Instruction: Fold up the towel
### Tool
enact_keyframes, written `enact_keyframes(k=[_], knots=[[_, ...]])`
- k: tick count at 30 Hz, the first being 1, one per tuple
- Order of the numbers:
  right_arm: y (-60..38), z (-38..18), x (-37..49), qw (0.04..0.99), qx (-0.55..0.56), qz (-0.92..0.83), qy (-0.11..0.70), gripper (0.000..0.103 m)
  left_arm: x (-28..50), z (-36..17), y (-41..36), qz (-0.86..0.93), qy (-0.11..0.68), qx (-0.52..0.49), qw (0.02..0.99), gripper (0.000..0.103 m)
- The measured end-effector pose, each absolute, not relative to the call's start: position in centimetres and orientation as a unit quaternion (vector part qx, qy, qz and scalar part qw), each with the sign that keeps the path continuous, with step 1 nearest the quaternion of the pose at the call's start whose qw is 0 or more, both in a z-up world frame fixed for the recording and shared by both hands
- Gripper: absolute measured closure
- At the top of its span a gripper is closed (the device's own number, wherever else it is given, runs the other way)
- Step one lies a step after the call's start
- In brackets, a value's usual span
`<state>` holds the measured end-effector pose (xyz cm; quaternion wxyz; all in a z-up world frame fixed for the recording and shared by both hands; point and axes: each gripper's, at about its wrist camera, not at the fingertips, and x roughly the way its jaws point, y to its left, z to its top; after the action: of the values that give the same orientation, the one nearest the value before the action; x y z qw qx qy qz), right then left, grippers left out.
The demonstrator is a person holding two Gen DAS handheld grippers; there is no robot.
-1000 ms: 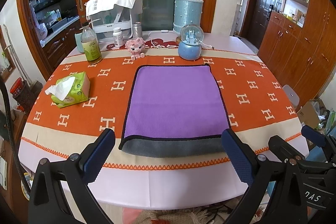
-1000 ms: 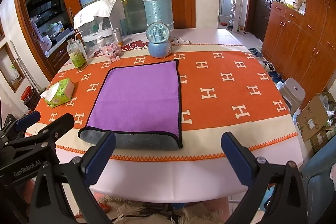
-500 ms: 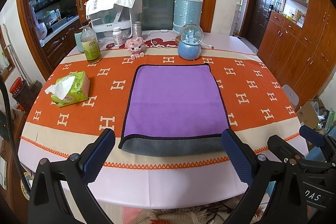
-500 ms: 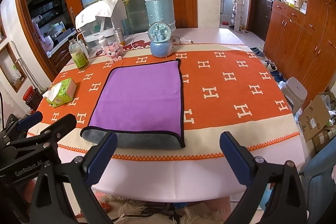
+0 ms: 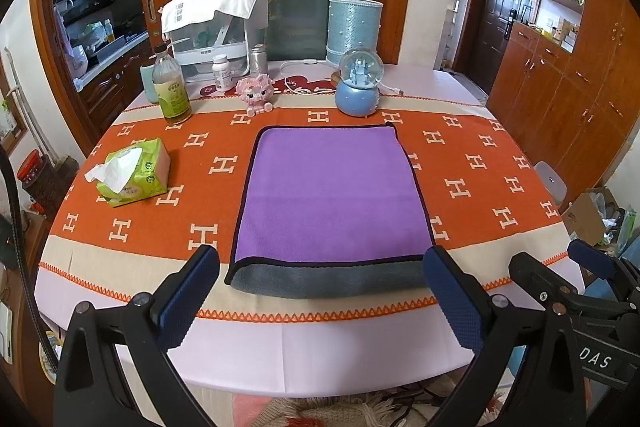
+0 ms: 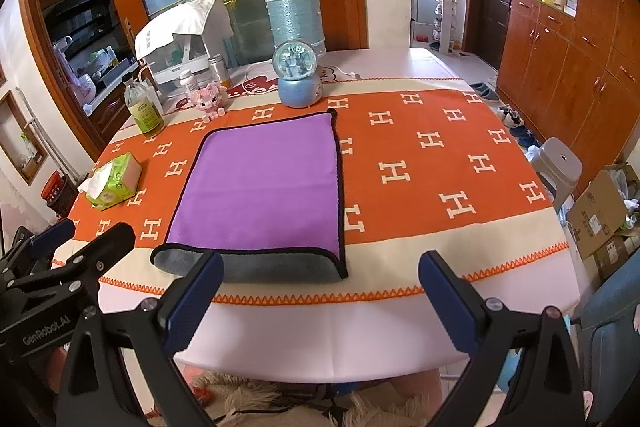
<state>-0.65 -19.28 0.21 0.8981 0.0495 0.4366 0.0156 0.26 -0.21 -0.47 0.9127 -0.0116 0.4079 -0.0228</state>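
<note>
A purple towel (image 5: 332, 195) with a black hem lies flat on the orange tablecloth, with a grey strip showing along its near edge. It also shows in the right wrist view (image 6: 260, 187). My left gripper (image 5: 320, 291) is open and empty, held off the table's near edge in front of the towel. My right gripper (image 6: 320, 299) is open and empty, also off the near edge, to the right of the towel's near right corner. Each gripper shows at the edge of the other's view.
A green tissue pack (image 5: 132, 177) lies left of the towel. A bottle (image 5: 170, 87), a pink toy (image 5: 256, 95), a blue snow globe (image 5: 358, 85), a blue cylinder (image 5: 354, 27) and a white appliance (image 5: 216, 31) stand at the back. Wooden cabinets (image 6: 580, 59) line the right.
The right gripper has drifted slightly left and back. The left gripper and towel have barely moved.
</note>
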Motion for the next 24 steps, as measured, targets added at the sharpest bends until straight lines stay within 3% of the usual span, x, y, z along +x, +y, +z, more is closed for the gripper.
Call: enact_keyframes(k=[24], knots=[[-18.9,1.6,-0.9,0.909,0.028,0.02,0.415,0.005,0.0,0.7,-0.3,-0.023,0.399,-0.014,0.916,0.002]])
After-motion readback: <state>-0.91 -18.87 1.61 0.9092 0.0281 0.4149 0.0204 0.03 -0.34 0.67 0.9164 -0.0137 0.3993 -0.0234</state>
